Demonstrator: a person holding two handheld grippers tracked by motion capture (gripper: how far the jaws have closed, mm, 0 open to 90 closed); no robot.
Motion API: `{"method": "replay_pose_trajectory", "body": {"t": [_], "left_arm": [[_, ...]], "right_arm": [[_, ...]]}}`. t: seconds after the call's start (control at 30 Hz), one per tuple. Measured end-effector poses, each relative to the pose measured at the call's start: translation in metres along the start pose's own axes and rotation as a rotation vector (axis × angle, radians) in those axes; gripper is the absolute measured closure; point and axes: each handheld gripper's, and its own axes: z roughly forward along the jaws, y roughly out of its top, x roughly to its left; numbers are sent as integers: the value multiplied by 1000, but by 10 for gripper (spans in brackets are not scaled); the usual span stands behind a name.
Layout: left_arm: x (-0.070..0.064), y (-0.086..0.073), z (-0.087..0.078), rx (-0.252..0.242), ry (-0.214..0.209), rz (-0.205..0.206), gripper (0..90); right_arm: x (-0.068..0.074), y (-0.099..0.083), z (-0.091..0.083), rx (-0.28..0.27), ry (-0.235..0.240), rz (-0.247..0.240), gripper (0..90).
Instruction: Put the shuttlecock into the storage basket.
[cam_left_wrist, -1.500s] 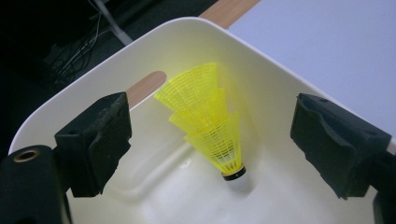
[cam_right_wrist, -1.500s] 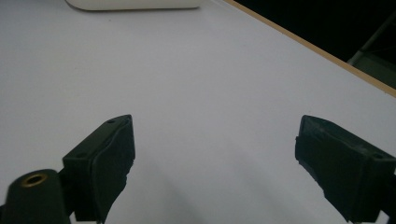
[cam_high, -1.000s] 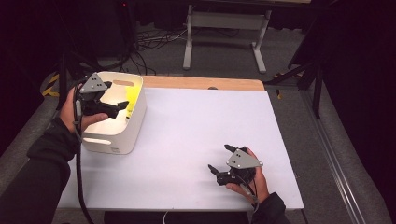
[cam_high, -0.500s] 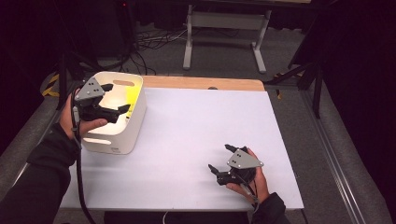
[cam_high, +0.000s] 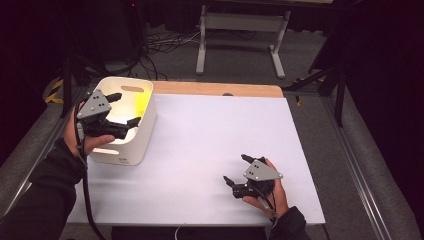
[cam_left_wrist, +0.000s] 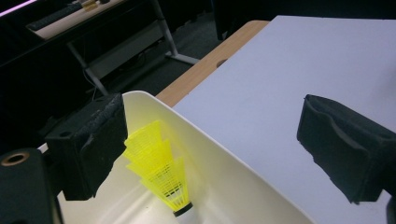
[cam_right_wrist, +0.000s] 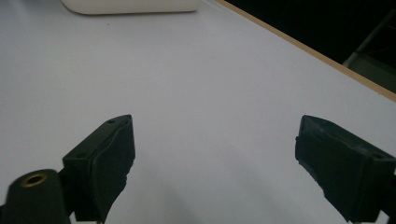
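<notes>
Left gripper (cam_high: 120, 109) has drifted slightly nearer, jaws wide, empty; shuttlecocks (cam_left_wrist: 159, 170) sit in bin (cam_high: 145, 120); deposit looks done.

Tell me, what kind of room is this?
Probably a lab or workshop set up for recording. A person works hand-held grippers over a white-topped table, loose cables trail across the grey floor, and a metal stand sits behind in the dark.

table (cam_high: 200, 135) w/ white top, wood strip along far edge. white bin (cam_high: 142, 130) sits on left side. right hand (cam_high: 267, 192) resting on near right part, rest bare.
</notes>
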Motion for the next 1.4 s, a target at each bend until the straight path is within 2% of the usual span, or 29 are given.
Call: {"method": "replay_pose_trajectory", "body": {"t": [0.13, 0.23, 0.33, 0.47, 0.63, 0.73, 0.8, 1.03, 1.23, 1.3, 1.33, 1.4], "left_arm": [[-4, 0, -2, -13, -4, 1, 94], [-7, 1, -4, -24, -4, 19, 91], [-11, 1, -5, -37, -16, 11, 89], [-18, 2, -7, -64, -4, 34, 101], [-24, 2, -8, -76, -19, 48, 95], [-27, 1, -9, -84, -14, 59, 97], [-28, 1, -9, -86, -24, 48, 99], [-38, 1, -11, -103, -25, 70, 106], [-48, 1, -11, -113, -46, 94, 105], [-51, 1, -10, -122, -59, 87, 104], [-52, 1, -11, -116, -57, 100, 104], [-56, 0, -10, -124, -69, 91, 102]], "right_arm": [[0, 1, -1, -2, -2, -3, 131], [0, 1, -1, -2, -4, -5, 131], [0, 1, -2, -5, -9, -6, 130], [0, 1, -3, -11, -9, -5, 129], [0, 2, -4, -12, -15, -12, 129], [0, 2, -4, -12, -15, -11, 129], [1, 2, -4, -12, -17, -14, 129], [1, 3, -4, -10, -18, -16, 129], [1, 3, -5, -11, -19, -17, 129], [1, 3, -5, -14, -21, -18, 129], [1, 3, -5, -14, -21, -18, 129], [1, 3, -5, -14, -22, -17, 129]]}}
